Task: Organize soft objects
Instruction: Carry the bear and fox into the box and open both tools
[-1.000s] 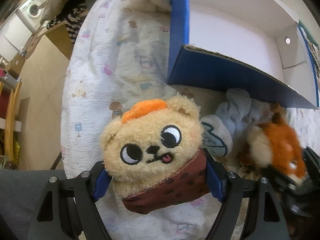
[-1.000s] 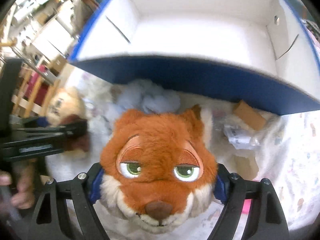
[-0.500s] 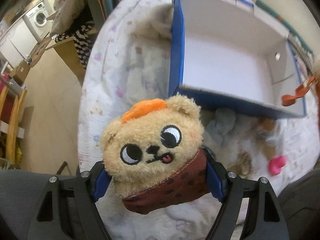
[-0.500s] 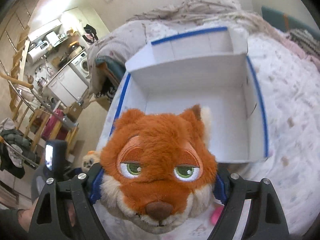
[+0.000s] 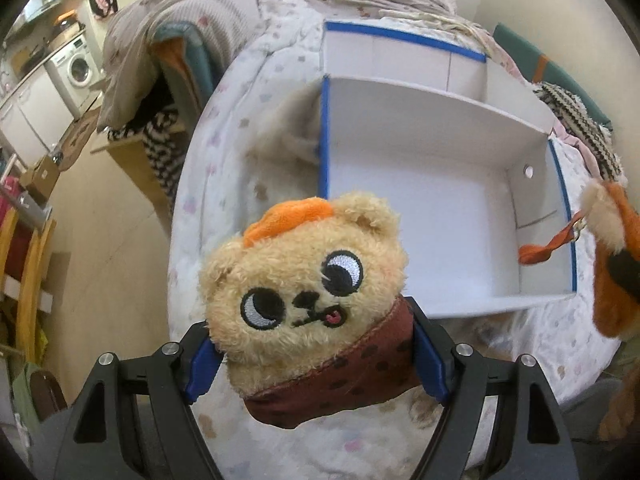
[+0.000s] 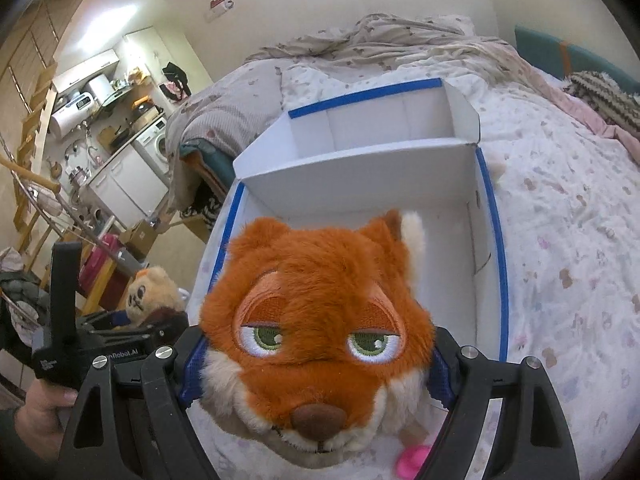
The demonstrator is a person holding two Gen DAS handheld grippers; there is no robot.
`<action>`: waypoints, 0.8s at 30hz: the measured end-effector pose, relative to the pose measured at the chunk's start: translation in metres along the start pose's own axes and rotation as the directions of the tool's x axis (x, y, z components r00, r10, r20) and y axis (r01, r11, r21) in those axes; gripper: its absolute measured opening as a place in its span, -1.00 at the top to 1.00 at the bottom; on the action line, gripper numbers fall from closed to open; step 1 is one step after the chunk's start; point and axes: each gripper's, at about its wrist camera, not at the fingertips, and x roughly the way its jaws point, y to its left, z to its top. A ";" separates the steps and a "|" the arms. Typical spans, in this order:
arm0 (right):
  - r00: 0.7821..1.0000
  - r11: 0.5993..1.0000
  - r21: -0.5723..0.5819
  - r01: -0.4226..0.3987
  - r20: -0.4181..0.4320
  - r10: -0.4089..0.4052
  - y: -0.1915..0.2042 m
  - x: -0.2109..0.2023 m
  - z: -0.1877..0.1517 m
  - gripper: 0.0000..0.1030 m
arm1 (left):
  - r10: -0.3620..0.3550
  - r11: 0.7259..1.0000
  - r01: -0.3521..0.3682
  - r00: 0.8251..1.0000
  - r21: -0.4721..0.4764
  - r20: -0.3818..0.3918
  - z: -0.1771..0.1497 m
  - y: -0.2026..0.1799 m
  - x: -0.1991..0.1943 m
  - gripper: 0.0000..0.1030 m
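My left gripper (image 5: 316, 360) is shut on a tan plush bear (image 5: 304, 280) with an orange tuft and a brown dotted scarf, held in the air in front of the box. My right gripper (image 6: 316, 364) is shut on an orange plush fox (image 6: 316, 312), held above the box's near edge. The white box with blue-taped rims (image 5: 440, 208) lies open and empty on the bed; it also shows in the right wrist view (image 6: 440, 208). The fox (image 5: 612, 256) shows at the right edge of the left wrist view, the bear (image 6: 150, 292) at the left of the right wrist view.
The bed has a white patterned quilt (image 6: 560, 220) and a crumpled blanket (image 6: 380, 40) behind the box. A small pink object (image 6: 412, 460) lies on the quilt under the fox. Beyond the bed's left edge are the floor (image 5: 104, 240), clothes and a washing machine (image 5: 76, 68).
Both grippers have risen from low over the quilt with their toys still held. The box now lies below and ahead, its whole inside in view. The pale blue toy is out of view.
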 end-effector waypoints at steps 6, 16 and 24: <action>1.000 1.000 0.011 0.008 0.013 -0.008 -0.009 0.018 0.019 -0.74 | 0.017 1.000 -0.018 0.999 0.024 0.039 0.032 -0.018 0.008 -0.52; 0.998 0.996 0.068 0.063 -0.018 -0.062 -0.041 0.070 0.031 -0.75 | 0.046 0.995 -0.051 0.997 0.082 0.063 0.064 -0.049 0.043 -0.52; 0.989 0.988 0.088 0.130 -0.089 -0.122 -0.056 0.101 0.032 -0.76 | 0.072 0.989 -0.078 0.996 0.123 0.059 0.073 -0.068 0.080 -0.55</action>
